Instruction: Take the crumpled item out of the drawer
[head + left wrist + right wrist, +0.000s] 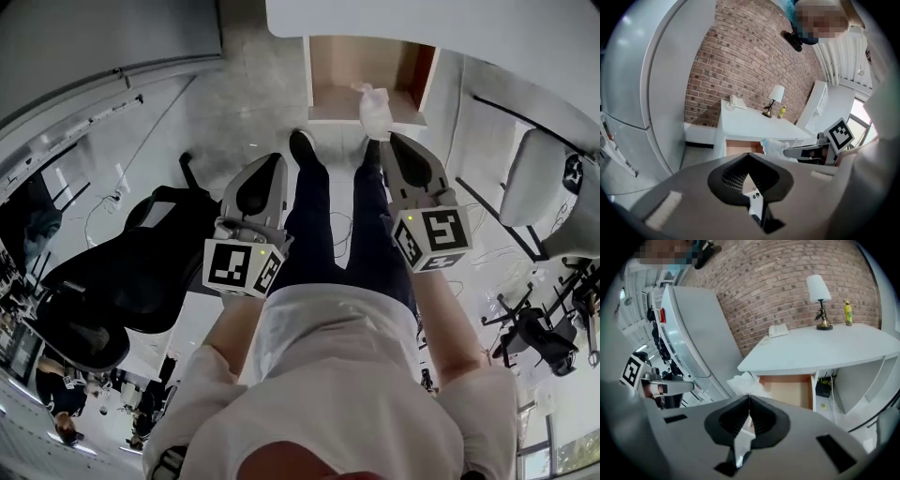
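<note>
The crumpled item (375, 108) is a white wad of paper or plastic, hanging in the air in front of the open drawer (367, 75). My right gripper (388, 139) is shut on it; in the right gripper view the wad (742, 383) bulges past the closed tips (749, 397). The drawer (787, 391) shows a bare wooden inside below the white desk top (825, 350). My left gripper (279, 161) hovers to the left over the floor, its jaws (749, 155) shut on nothing. The left gripper view also shows the wad (775, 147) and the right gripper (811, 151).
A black office chair (122, 272) stands at the left and a white chair (553, 192) at the right. A lamp (818, 298) and a yellow bottle (848, 312) stand on the desk by the brick wall. A tall white cabinet (651, 84) rises left of the desk.
</note>
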